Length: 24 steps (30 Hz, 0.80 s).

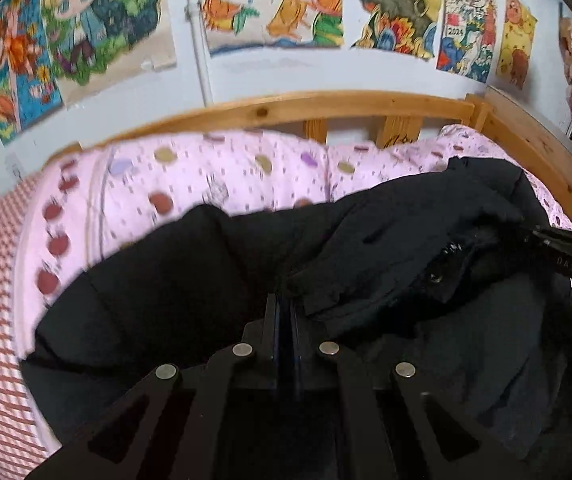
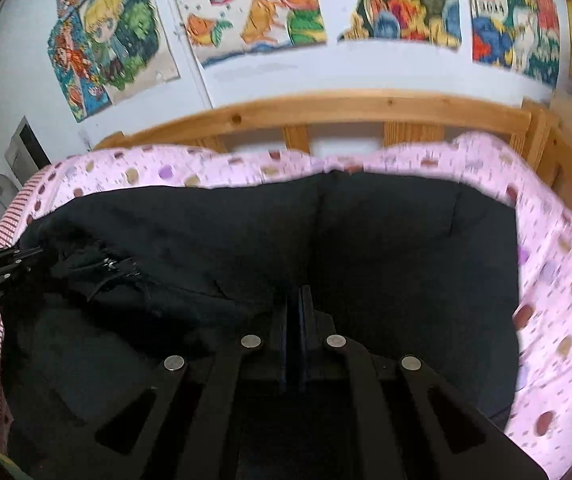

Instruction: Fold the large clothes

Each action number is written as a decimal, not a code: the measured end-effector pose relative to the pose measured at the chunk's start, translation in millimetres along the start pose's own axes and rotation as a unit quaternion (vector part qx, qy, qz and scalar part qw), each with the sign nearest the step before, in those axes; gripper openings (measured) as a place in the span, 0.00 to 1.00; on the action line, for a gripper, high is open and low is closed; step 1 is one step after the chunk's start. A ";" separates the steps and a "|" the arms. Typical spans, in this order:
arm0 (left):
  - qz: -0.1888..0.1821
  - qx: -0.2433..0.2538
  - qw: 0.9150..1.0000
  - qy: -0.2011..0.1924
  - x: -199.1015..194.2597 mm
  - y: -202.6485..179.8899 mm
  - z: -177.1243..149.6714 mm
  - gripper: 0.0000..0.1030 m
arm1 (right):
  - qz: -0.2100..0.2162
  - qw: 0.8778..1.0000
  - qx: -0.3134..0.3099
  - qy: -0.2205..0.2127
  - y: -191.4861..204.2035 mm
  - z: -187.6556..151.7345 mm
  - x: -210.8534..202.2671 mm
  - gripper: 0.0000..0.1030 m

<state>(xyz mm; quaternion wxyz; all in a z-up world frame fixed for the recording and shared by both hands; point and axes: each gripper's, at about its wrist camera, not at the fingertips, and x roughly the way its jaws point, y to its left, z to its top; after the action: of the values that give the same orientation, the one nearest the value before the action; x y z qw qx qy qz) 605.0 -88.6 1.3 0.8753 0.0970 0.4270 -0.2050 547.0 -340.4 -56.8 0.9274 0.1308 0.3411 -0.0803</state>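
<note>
Looks like we're mid-fold here: one big black coat spread over the pink dotted duvet on a wooden bed, taking up most of the near and middle of the mattress. Both grippers have their jaws pressed together. The left gripper has dark fabric bunched right at its tips, and the right gripper sits the same way further right, so my guess is each is pinching a layer of the coat. It's all black on black though, so I can't swear the cloth is actually between the fingers.

Next move, as I'd read it: carry both pinched edges over together and lay them flat on the rest of the coat. Keep the two hands level so the fold doesn't skew, and let go only once it's resting.

Count: one coat, one duvet, two grippers, and roughly six colourful posters on the far wall.
</note>
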 end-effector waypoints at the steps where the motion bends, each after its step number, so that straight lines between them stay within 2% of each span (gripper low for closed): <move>1: -0.003 -0.003 1.000 0.004 4.1 1.0 -1.6 0.05 | 0.002 1.000 0.003 0.002 -2.0 -2.2 3.9 0.04; 7: 0.005 -0.009 1.000 0.011 18.4 -3.9 -9.2 0.07 | 0.003 1.000 0.004 0.025 -6.3 -12.5 27.8 0.04; 12: 0.012 0.016 1.000 -0.016 -7.2 -5.8 -5.7 0.11 | 0.006 0.999 -0.030 0.024 4.3 -7.3 4.0 0.07; 13: 0.015 0.028 0.999 -0.022 -13.4 -6.8 -4.3 0.15 | 0.010 0.999 -0.036 0.027 4.8 -5.0 -4.5 0.11; 14: 0.029 0.044 0.998 -0.028 -21.5 -8.3 -3.3 0.25 | 0.015 0.999 -0.041 0.030 5.5 -3.1 -11.3 0.19; 15: 0.041 0.051 0.997 -0.031 -26.6 -8.4 -3.0 0.30 | 0.020 0.998 -0.046 0.035 5.6 -0.3 -20.4 0.26; 16: 0.055 0.059 0.996 -0.037 -34.6 -8.9 -2.5 0.40 | 0.026 0.998 -0.050 0.034 6.4 2.6 -31.9 0.45; 17: 0.066 0.072 0.994 -0.057 -47.8 -9.0 -3.0 0.53 | 0.036 0.998 -0.056 0.020 7.3 4.7 -47.7 0.55; 19: 0.073 0.080 0.990 -0.091 -67.1 -7.2 -2.5 0.65 | 0.044 0.997 -0.068 -0.009 8.8 9.3 -70.6 0.57; 21: 0.064 0.069 0.988 -0.121 -85.4 0.2 5.5 0.66 | 0.048 0.996 -0.068 -0.028 9.9 18.9 -84.5 0.58; 24: 0.042 0.023 0.990 -0.135 -94.3 11.3 36.3 0.71 | 0.062 0.997 -0.025 -0.050 6.6 47.6 -86.2 0.58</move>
<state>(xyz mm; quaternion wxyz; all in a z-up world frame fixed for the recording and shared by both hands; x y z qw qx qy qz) 583.7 -64.9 97.9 0.9304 0.1063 0.2959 -0.1884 512.6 -343.2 35.7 0.9494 0.1240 0.2878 -0.0206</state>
